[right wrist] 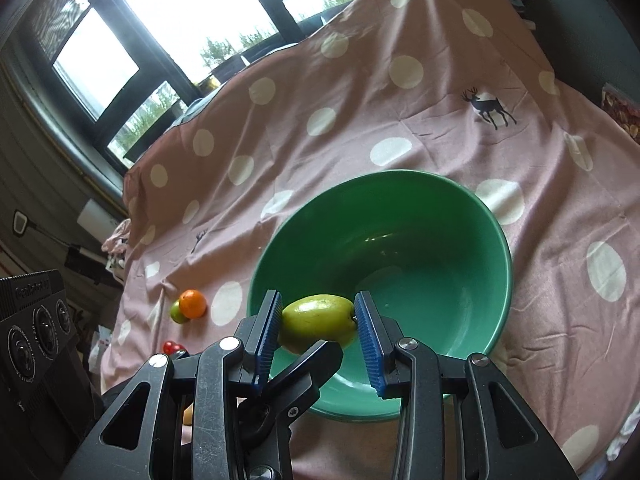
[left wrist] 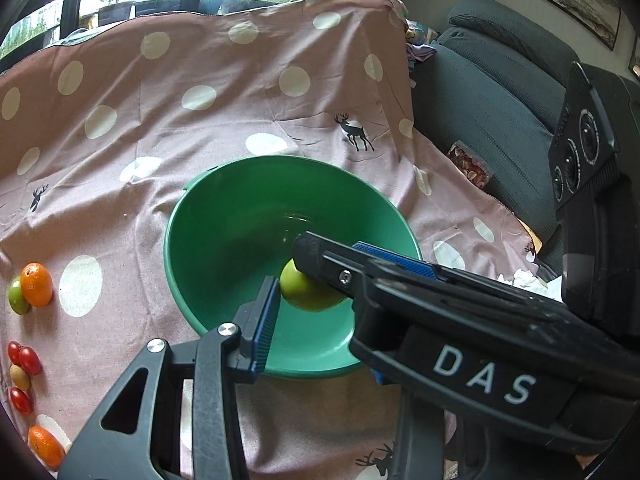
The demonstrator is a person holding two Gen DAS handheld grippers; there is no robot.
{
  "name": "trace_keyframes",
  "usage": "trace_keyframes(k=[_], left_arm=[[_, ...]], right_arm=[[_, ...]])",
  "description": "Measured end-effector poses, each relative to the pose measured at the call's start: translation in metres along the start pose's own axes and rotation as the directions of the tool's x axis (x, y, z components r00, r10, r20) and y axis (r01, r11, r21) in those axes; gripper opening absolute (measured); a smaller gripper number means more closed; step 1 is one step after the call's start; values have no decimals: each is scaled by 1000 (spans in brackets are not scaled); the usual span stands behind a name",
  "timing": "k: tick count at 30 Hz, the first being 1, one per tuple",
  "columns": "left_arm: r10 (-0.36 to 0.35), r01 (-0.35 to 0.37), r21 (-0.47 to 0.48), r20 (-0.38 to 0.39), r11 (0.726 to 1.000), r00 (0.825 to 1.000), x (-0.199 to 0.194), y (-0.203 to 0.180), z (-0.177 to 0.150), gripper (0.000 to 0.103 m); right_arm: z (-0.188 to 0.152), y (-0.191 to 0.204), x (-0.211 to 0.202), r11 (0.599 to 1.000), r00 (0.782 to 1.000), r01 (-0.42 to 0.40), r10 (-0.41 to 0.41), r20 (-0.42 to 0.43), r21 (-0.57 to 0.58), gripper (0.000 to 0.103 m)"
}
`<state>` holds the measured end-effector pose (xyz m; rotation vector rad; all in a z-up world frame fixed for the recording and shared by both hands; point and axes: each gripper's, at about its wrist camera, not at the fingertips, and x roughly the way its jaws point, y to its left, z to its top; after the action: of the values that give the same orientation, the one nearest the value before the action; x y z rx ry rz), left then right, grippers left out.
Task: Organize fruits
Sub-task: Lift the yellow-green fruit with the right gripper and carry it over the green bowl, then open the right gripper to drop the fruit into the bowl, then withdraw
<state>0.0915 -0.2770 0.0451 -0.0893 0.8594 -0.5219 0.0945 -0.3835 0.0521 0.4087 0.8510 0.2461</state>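
A yellow-green oblong fruit [right wrist: 320, 318] hangs over the near side of the green bowl [right wrist: 500, 240], which holds nothing else. My right gripper [right wrist: 318, 308] is shut on it, a blue pad pressing each end. My left gripper [left wrist: 316, 296] reaches in from the left. Its left pad [left wrist: 266, 320] lies against the fruit [left wrist: 304, 296], and the right gripper's body hides its other finger. The right wrist view shows that finger [right wrist: 312, 360] against the fruit's underside.
The bowl stands on a pink polka-dot cloth [left wrist: 200, 92]. At the left of the cloth lie two oranges [left wrist: 37, 284] [left wrist: 46, 446], a small green fruit [left wrist: 18, 300], several cherry tomatoes [left wrist: 24, 360] and a pale fruit [left wrist: 20, 377]. A grey sofa [left wrist: 492, 92] is to the right.
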Motion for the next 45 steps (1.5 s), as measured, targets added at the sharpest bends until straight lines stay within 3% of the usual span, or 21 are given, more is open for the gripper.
trace_keyframes(k=[23, 45], left_arm=[[-20, 17, -27, -100, 999, 995, 34, 1, -4, 39], [-25, 19, -43, -128, 999, 991, 44, 1, -4, 37]], right_arm=[[0, -19, 24, 996, 993, 82, -78, -90, 38, 43], [0, -25, 31, 992, 987, 107, -99, -124, 63, 43]])
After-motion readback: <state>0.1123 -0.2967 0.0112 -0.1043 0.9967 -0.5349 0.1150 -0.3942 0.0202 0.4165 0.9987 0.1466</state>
